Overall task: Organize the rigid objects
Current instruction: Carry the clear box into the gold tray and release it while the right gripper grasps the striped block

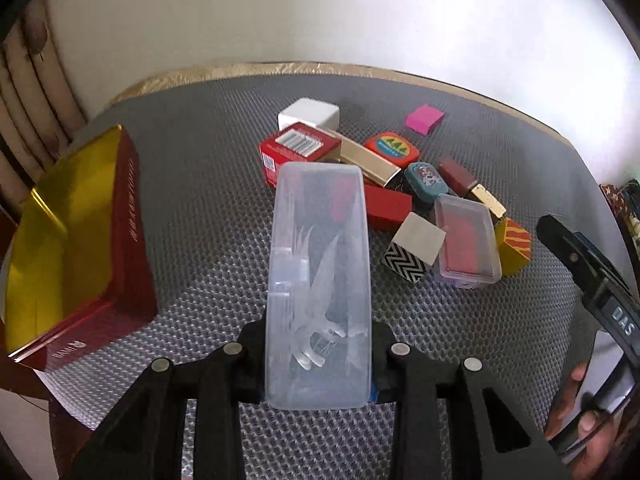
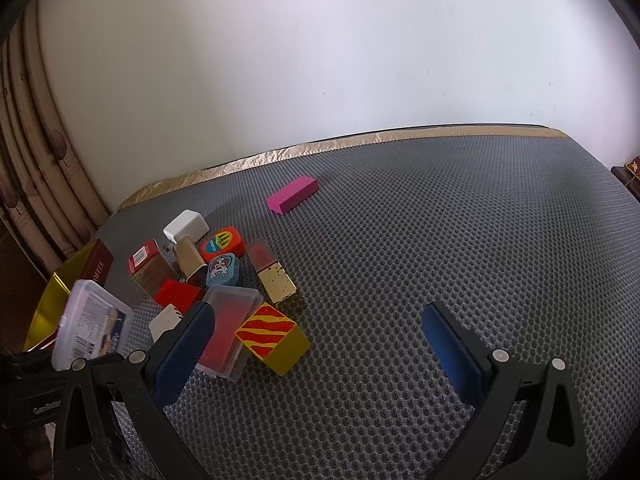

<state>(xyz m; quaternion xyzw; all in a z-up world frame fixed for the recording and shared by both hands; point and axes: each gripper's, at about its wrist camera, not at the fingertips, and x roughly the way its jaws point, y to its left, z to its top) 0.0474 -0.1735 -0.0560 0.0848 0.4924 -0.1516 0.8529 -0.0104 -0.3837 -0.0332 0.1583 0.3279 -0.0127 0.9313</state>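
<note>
Two hand-held grippers: left (image 1: pixel 318 364) clamps clear plastic case (image 1: pixel 319 280), right (image 2: pixel 320 344) gapes wide

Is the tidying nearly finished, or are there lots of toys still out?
Barely started. The red tin shows only its gold inside; nothing visible in it yet. The left tongs hold a clear case. The right tongs are open, holding nothing. The pile and pink block still wait.

Both wrist views look steeply down at the grey mat (image 2: pixel 400 240), left close over it, sharing the block pile (image 1: pixel 400 200).
</note>
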